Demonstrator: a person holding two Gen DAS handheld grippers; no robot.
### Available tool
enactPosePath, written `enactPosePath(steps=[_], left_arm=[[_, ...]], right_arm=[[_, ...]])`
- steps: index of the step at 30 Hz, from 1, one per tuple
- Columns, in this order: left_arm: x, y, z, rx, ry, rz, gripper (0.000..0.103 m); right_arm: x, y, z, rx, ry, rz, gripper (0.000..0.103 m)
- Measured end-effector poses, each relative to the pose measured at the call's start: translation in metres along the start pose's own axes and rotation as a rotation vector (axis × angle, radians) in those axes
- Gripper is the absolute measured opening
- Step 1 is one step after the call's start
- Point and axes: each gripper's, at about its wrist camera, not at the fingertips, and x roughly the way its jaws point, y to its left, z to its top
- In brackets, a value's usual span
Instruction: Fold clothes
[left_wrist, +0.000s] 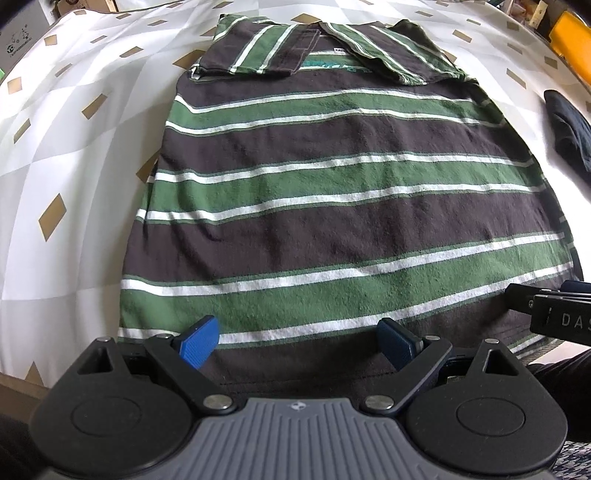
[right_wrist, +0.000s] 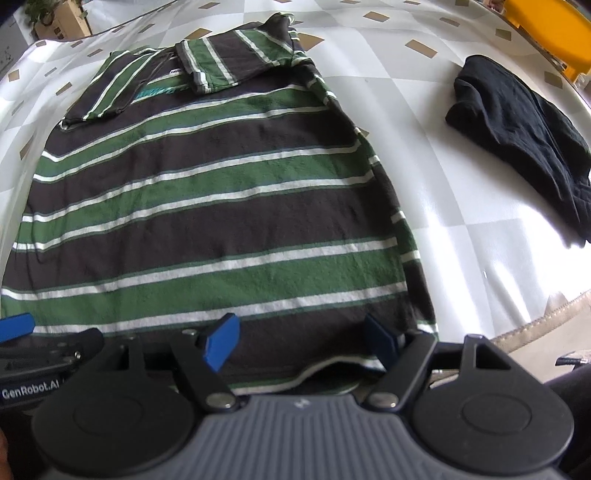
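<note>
Hovering side by side at the near hem, the left gripper (left_wrist: 299, 341) and the right gripper (right_wrist: 301, 341) both stand released, their blue pads spread wide with nothing between them. The striped shirt (left_wrist: 332, 177) lies flat on the surface (left_wrist: 85, 147), hem toward the grippers and collar at the far end, with both short sleeves (left_wrist: 258, 51) already turned in across the chest. A dark garment (right_wrist: 517, 136) lies well apart on the right, bunched into a loose bundle.

With the sleeves in and the body laid long, the layout suits a lengthwise fold that carries the hem up toward the collar; that is a judgement from the way the cloth lies. To do it well, each gripper wants to take a hem corner rather than the middle, and to catch both layers. In the right wrist view the hem (right_wrist: 325, 369) lifts in a small wave near the right gripper, so the layers may part there. Both corners should rise together and travel level, keeping the stripes parallel so the side edges stay stacked. Letting the cloth settle before letting go should keep the tucked sleeves from sliding out.
</note>
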Motion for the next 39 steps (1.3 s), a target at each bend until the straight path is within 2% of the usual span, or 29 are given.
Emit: enactPosePath(steps=[5,11,15,25,30,35,39], left_arm=[[-0.001,0.000,-0.001,0.002,0.009,0.001,0.093],[-0.001,0.001,-0.003,0.005,0.015,0.002,0.094],[-0.002,0.001,-0.003,0.003,0.013,0.003,0.094],[-0.012,0.005,0.002,-0.032,-0.035,-0.003,0.093],[-0.010,0.012,0.003,-0.073,-0.024,-0.005,0.093],[-0.007,0.019,0.004,-0.116,-0.005,-0.011,0.093],[-0.004,0.019,0.004,-0.119,0.015,-0.001,0.093]], right_arm=[[0.000,0.000,-0.002,-0.009,0.003,-0.013,0.073],[-0.007,-0.014,-0.003,0.063,-0.008,0.012,0.073],[-0.011,-0.031,-0.002,0.146,-0.017,0.027,0.073],[-0.008,-0.089,-0.009,0.424,-0.063,0.145,0.073],[-0.005,-0.085,-0.011,0.399,-0.113,0.117,0.074],[-0.005,-0.077,-0.012,0.342,-0.123,0.089,0.075],[-0.003,-0.066,-0.011,0.282,-0.124,0.132,0.071]])
